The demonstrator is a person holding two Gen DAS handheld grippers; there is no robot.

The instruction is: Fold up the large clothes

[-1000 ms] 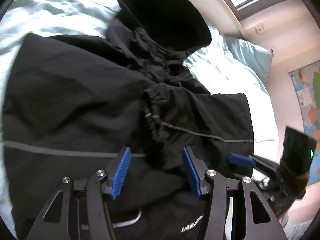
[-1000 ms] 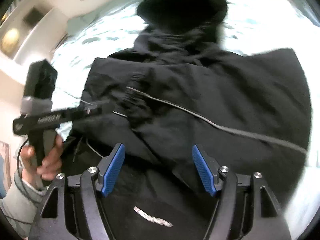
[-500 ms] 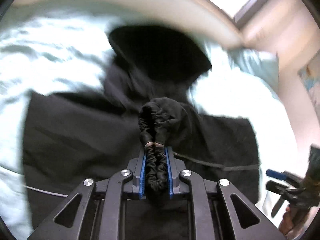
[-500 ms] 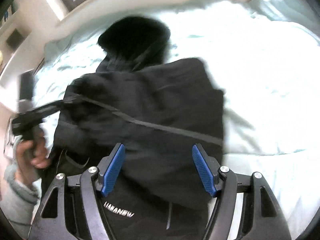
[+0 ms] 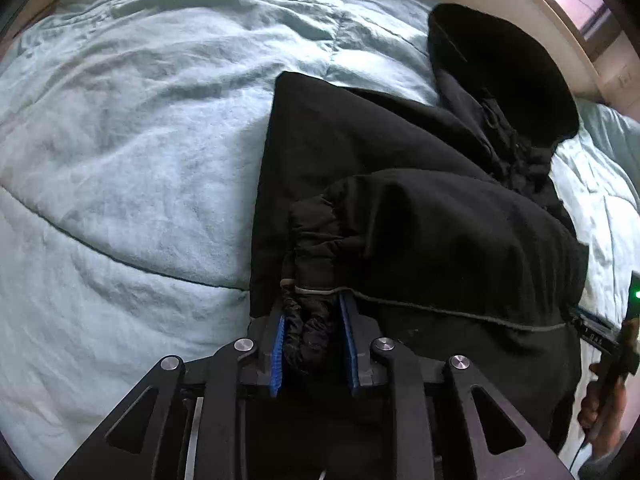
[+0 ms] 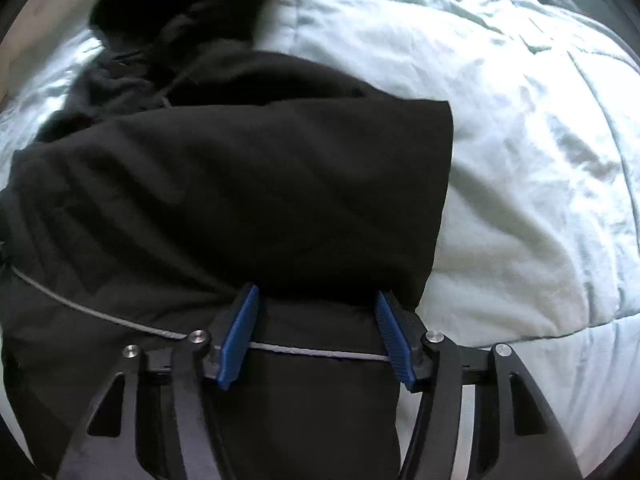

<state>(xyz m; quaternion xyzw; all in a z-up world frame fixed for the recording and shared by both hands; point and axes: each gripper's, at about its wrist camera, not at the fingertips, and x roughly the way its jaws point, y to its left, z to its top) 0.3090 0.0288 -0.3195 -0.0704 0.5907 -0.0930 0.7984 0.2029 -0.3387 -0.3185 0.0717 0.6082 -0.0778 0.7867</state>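
Because the sleeve is being laid across the black jacket, which is spread on the bed, its cuff sits between the opening left hand-held gripper. Beside the jacket's right edge, fabric is straddled by the closing right hand-held gripper.

Black jacket — pale-mint duvet

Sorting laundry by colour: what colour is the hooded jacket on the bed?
Black jacket, with a thin grey stripe; clearest in the left wrist view.
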